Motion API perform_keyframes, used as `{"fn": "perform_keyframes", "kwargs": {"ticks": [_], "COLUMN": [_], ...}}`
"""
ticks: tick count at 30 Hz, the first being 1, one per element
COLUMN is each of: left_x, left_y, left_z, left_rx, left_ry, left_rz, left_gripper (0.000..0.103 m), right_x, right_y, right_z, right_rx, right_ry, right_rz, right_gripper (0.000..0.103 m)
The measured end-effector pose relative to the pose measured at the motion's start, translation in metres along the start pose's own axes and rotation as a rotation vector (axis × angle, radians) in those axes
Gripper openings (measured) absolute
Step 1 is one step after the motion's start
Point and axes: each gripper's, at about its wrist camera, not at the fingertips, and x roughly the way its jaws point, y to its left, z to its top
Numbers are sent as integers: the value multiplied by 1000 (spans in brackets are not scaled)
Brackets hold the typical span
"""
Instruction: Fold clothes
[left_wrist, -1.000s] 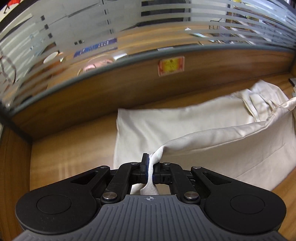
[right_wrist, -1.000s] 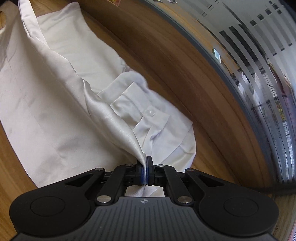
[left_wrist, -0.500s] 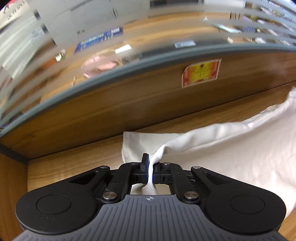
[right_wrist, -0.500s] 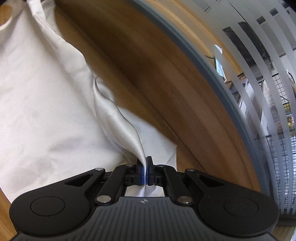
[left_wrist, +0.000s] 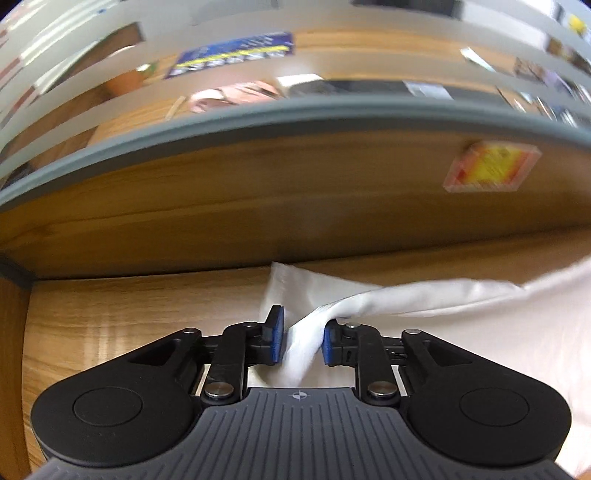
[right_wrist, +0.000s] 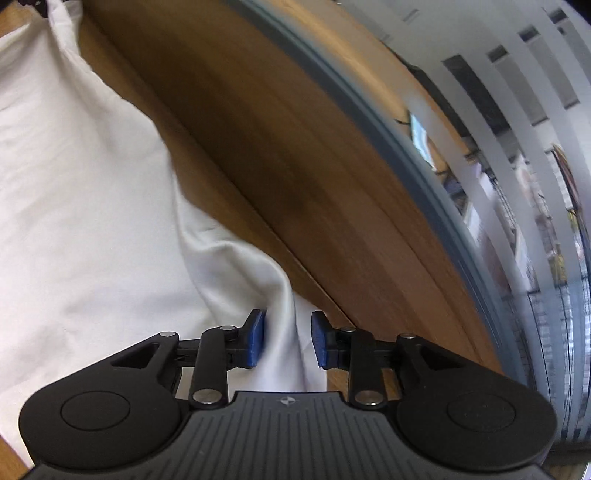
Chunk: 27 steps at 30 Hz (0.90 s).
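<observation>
- Cream cloth, a shirt (left_wrist: 461, 332), lies spread on the wooden table (left_wrist: 129, 314) by the partition; thin, limp, light, likely slippery, best pinched at hems or corners.
- Left gripper (left_wrist: 301, 341) and right gripper (right_wrist: 287, 339) have just parted, a loose ridge between unpressing pads.
- No containers visible.

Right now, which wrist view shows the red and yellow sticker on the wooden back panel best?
The left wrist view: the sticker sits on the wooden back panel at upper right, blurred but whole. The right wrist view shows only the panel running diagonally above the white garment; no sticker appears there.
</observation>
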Motion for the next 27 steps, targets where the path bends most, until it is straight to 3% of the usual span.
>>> {"fn": "perform_keyframes", "kwargs": {"ticks": [3, 5, 7, 9, 14, 23, 27], "left_x": [-2, -5, -11, -19, -24, -45, -57], "left_y": [5, 9, 17, 26, 44, 46, 36], "left_z": [-2, -2, -4, -5, -3, -45, -77], "left_rx": [-21, -29, -46, -63, -97, -13, 126], "left_ry": [-13, -19, -37, -51, -38, 15, 35], "left_rz": [21, 35, 55, 68, 58, 9, -6], "left_gripper": [37, 43, 44, 49, 50, 52, 52], "right_x": [-5, -10, -16, -23, -41, -77, -90], "right_y": [-1, -2, -3, -4, -9, -14, -11], "right_z": [-5, -8, -12, -17, -30, -77, -98], "right_rx": [22, 28, 32, 45, 85, 219, 231], "right_ry": [-12, -23, -21, -15, -10, 24, 45], "right_rz": [-68, -108, -112, -119, -133, -16, 29], "right_gripper": [32, 39, 44, 44, 44, 53, 54]}}
